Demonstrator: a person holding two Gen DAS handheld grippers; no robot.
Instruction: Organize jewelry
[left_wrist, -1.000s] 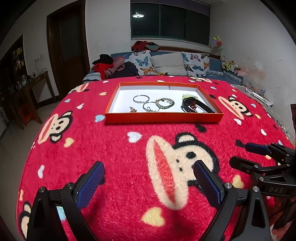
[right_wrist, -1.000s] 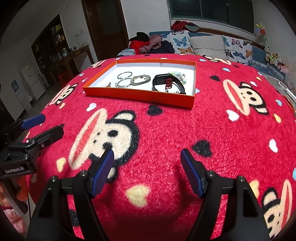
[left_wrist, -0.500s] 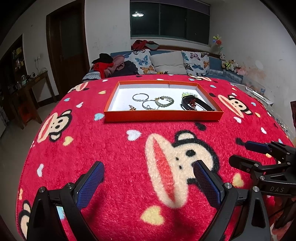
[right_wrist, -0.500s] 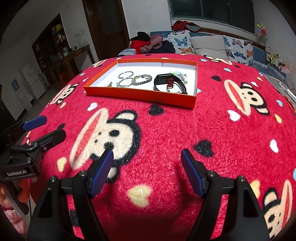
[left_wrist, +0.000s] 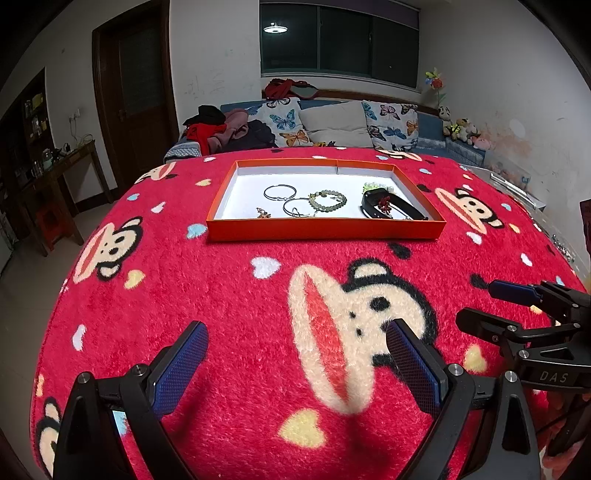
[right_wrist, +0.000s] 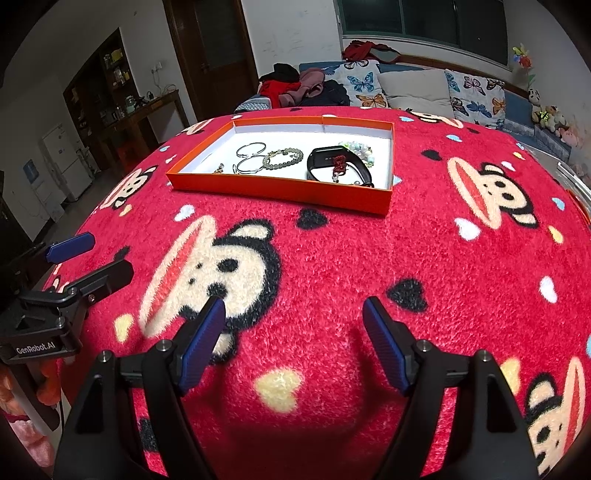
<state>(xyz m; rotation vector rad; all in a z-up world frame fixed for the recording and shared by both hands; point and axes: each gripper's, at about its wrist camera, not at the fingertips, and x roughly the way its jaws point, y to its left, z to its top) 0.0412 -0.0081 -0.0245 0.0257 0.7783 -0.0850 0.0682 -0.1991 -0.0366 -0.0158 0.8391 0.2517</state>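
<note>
With both sets of blue-padded fingers spread wide and holding nothing, neither tool is engaged: the left gripper (left_wrist: 295, 354) and the right gripper (right_wrist: 293, 325) hover low over the near part of the red plush monkey-print blanket (left_wrist: 258, 295) that covers the tabletop, side by side, well short of the jewelry.

All jewelry in view sits inside the shallow orange cardboard tray with white floor (left_wrist: 325, 229), further back on the blanket:
- 2 thin silver hoop bangles (left_wrist: 279, 192), overlapping, left of centre
- small gold charm piece (left_wrist: 263, 212) near the front wall
- green beaded bracelet (left_wrist: 328, 200), centre, touching 1 hoop
- black band bracelet with a red charm (left_wrist: 384, 206), right side
- pale bead strand (right_wrist: 360, 149) behind the black band, partly hidden

Step in hand can't be pinned down: pieces in the tray, fingers empty and away fits both an approach to sort them and a pull-back after sorting. If more sorting is due, the hoops and bracelet touch, so a pinch needs 1 piece only, fingers narrowed, coming down over the tray wall.
</note>
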